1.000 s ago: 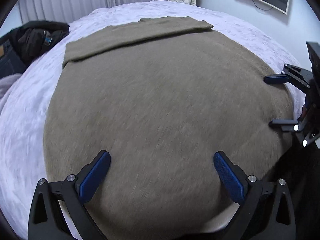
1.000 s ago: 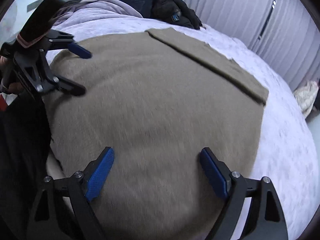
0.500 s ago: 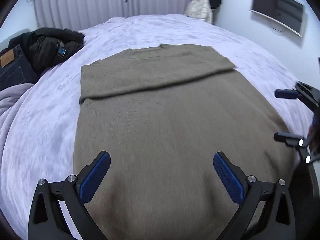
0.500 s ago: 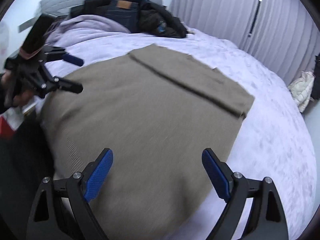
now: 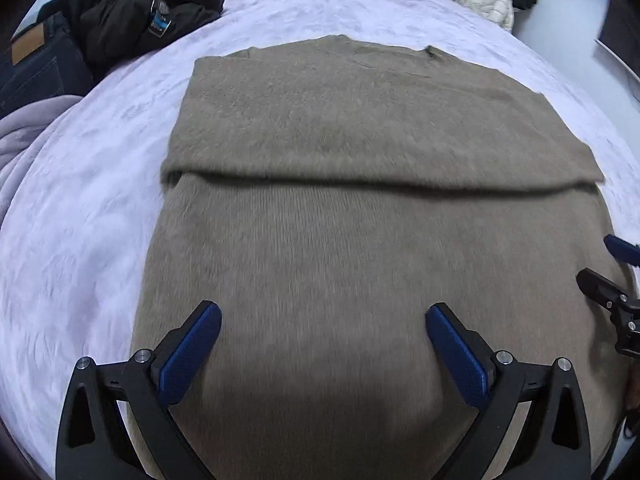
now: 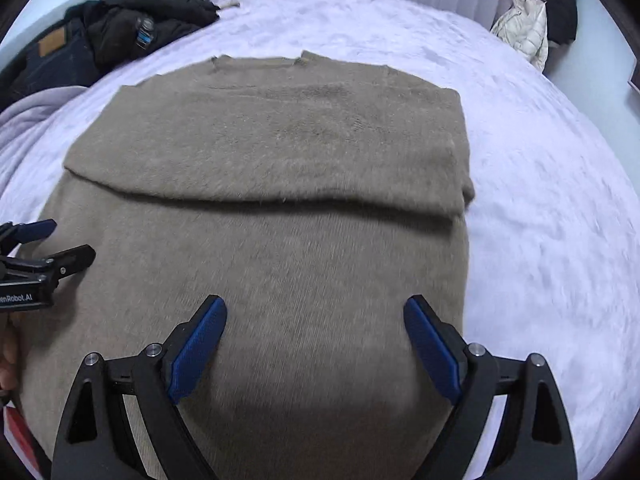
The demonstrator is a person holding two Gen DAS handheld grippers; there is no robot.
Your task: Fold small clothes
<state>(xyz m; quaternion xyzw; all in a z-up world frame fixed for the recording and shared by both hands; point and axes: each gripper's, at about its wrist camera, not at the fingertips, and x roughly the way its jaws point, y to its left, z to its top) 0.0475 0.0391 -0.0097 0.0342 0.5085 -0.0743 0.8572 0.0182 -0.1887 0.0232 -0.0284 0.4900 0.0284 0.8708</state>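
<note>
An olive-brown knit sweater [image 5: 360,240] lies flat on the bed, its far part folded over into a band with a straight fold edge. In the right wrist view the same sweater [image 6: 272,248] fills the middle. My left gripper [image 5: 322,344] hovers open over the near part of the sweater with nothing between its blue pads. Over the sweater's near right side my right gripper [image 6: 316,336] also stands open and empty. Each gripper shows at the edge of the other's view: the right gripper [image 5: 612,268] and the left gripper [image 6: 52,244].
A lilac bedspread [image 5: 80,208] covers the bed. Dark jackets and jeans [image 5: 100,28] are piled at the far left, beside a lilac blanket [image 5: 20,136]. A white coat [image 6: 524,28] hangs at the far right by the curtains.
Both grippers have pulled back and swung to face the sweater head-on, so more of the bed and the folded band shows. Both stayed open and empty.
</note>
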